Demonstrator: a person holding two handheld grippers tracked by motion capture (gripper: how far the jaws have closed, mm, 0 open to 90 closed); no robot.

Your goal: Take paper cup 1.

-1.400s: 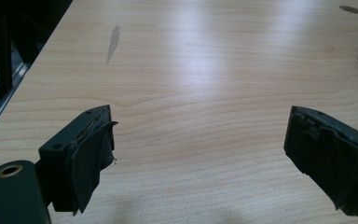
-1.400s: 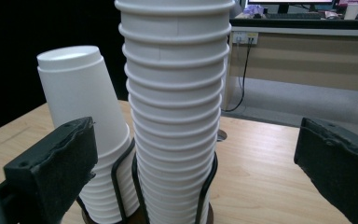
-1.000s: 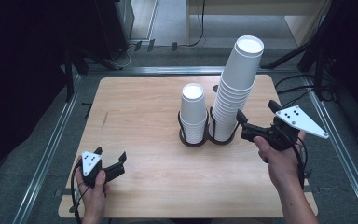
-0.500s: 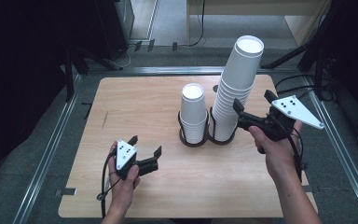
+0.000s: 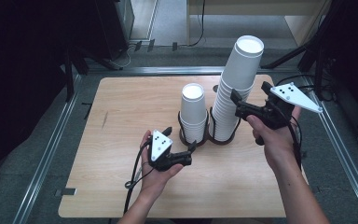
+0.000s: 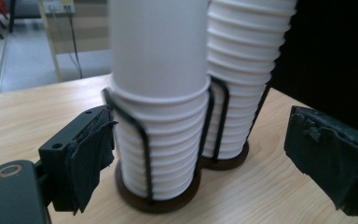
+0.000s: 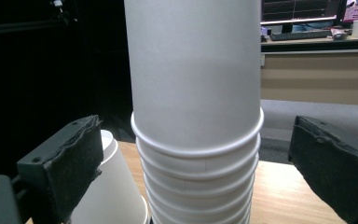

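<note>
Item: tall cup stack (image 5: 237, 88) in wire holder (image 5: 208, 132) (table centre); short stack (image 5: 193, 112) just left of it. Right gripper (image 5: 247, 103) gaped wide around tall stack, untouching. Left gripper (image 5: 181, 147) gaped before short stack. Risk: off-centre squeeze might have toppled the tall stack.

A lab: framed test table (image 5: 121, 100), cables (image 5: 200, 28), monitors (image 7: 303, 9)
</note>
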